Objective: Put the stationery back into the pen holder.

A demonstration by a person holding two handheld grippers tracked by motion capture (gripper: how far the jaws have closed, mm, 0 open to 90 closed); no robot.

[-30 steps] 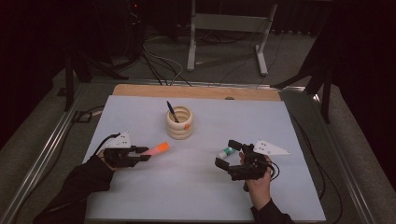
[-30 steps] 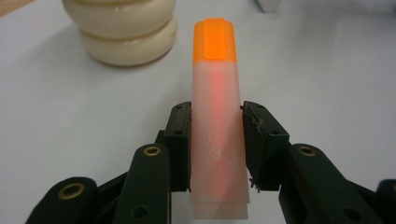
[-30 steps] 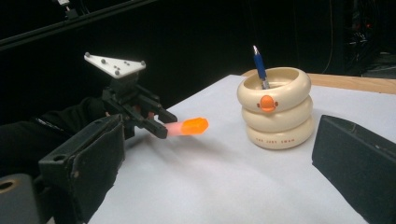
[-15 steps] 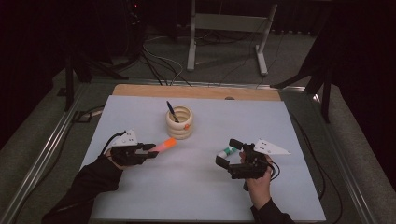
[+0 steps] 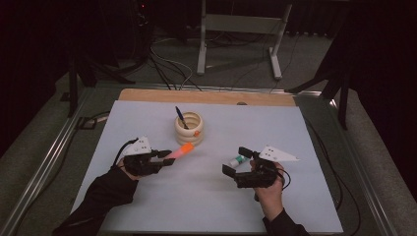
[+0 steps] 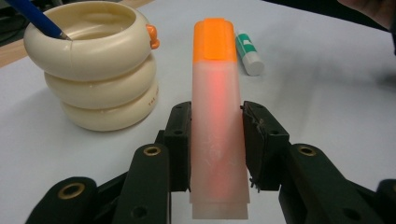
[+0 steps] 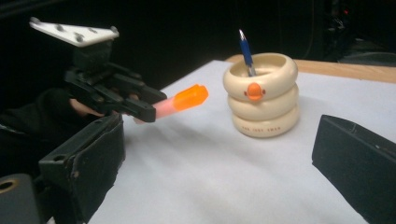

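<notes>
My left gripper (image 5: 166, 156) is shut on a pale highlighter with an orange cap (image 5: 182, 150), held off the table with the cap pointing at a cream ringed pen holder (image 5: 189, 129). A blue pen (image 5: 181, 117) stands in the holder. Along the left gripper's jaws, the highlighter (image 6: 217, 116) sits squeezed between both pads, with the holder (image 6: 100, 79) ahead on the left. A small white and green tube (image 5: 237, 160) lies on the table by my right gripper (image 5: 236, 161). That gripper (image 7: 222, 140) is open with nothing between its jaws, and faces the left gripper (image 7: 149, 109) and the holder (image 7: 264, 98).
A white sheet (image 5: 211, 206) covers the table, with a wooden strip (image 5: 206, 96) along the far edge. Metal rails (image 5: 44, 162) run down both sides. Cables and a metal stand (image 5: 236, 44) lie on the floor beyond.
My left gripper has carried the highlighter to the right and a little up, closer to the pen holder. The right gripper has stayed in place.
</notes>
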